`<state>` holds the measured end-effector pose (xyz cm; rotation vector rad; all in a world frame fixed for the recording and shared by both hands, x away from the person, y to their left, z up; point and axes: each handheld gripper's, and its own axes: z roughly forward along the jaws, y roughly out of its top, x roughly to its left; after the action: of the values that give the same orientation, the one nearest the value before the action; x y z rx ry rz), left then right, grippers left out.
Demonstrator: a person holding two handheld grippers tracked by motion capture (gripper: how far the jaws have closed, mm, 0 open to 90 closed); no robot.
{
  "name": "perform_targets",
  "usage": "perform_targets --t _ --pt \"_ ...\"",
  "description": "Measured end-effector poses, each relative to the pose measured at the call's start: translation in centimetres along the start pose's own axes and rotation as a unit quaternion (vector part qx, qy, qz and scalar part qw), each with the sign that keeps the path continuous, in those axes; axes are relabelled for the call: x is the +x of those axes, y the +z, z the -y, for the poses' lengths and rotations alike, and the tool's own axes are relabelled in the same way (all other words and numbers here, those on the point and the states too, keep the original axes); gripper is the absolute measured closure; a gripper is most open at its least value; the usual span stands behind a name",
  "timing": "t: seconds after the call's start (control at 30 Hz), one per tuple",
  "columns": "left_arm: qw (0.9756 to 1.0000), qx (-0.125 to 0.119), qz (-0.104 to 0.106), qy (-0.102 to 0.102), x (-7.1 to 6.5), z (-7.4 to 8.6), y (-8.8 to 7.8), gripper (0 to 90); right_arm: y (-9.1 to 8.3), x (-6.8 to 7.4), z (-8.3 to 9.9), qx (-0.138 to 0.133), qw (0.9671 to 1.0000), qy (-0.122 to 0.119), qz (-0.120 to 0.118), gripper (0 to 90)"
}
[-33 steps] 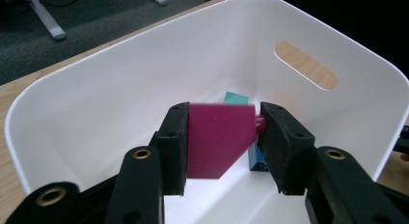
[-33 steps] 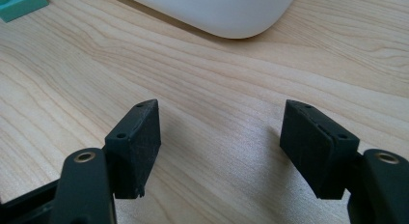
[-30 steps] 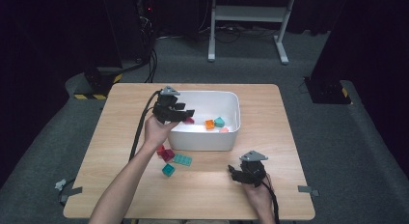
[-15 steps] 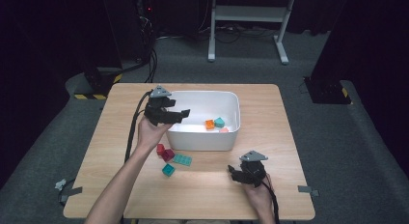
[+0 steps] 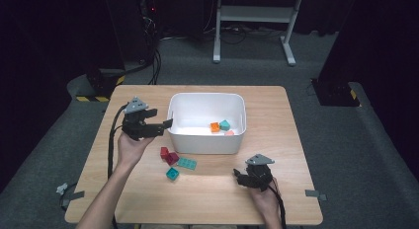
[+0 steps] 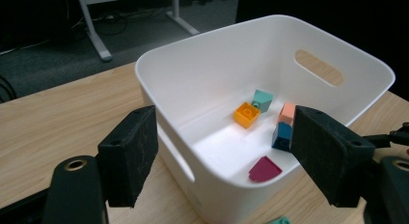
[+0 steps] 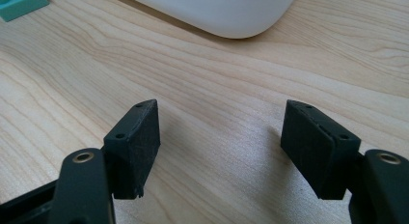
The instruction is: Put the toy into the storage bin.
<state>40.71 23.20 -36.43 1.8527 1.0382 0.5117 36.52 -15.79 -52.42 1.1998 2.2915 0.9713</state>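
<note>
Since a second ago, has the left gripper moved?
Yes. The left gripper, jaws just opened and empty, pulled left from over the white bin to beside it.

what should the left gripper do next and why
Probably swing the left gripper back and down to the red bricks on the table in front of the bin. Its jaws have just been opening and hold nothing, it sits by the bin's left rim, and red and teal bricks lie outside. The right gripper rests open.

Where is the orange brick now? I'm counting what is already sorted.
The orange brick lies inside the white bin, on its floor toward the right end in the high view, right beside a teal brick.
</note>
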Motion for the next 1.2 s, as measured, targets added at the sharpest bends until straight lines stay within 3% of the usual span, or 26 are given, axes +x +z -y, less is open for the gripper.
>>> perform_targets --t 0.2,0.33,0.73,0.9,1.2 --pt "0.9996 0.017 -0.024 -0.002 0.4 2.5 -1.3 25.1 0.0 0.0 0.0 0.0 1.0 0.0 0.0 29.9" --pt "0.999 0.026 -0.031 -0.017 0.9 4.2 -1.4 25.7 0.0 0.0 0.0 0.0 1.0 0.0 0.0 29.8" --pt "0.9938 0.086 -0.057 -0.042 1.3 8.9 2.0 29.2 0.0 0.0 0.0 0.0 1.0 -0.001 0.0 29.8" --pt "0.9927 0.097 -0.053 -0.049 1.3 9.8 3.0 31.1 0.0 0.0 0.0 0.0 1.0 0.0 0.0 29.8" --pt "0.9896 0.109 -0.065 -0.068 1.4 11.0 5.0 35.6 0.0 0.0 0.0 0.001 1.0 0.0 0.0 29.8"
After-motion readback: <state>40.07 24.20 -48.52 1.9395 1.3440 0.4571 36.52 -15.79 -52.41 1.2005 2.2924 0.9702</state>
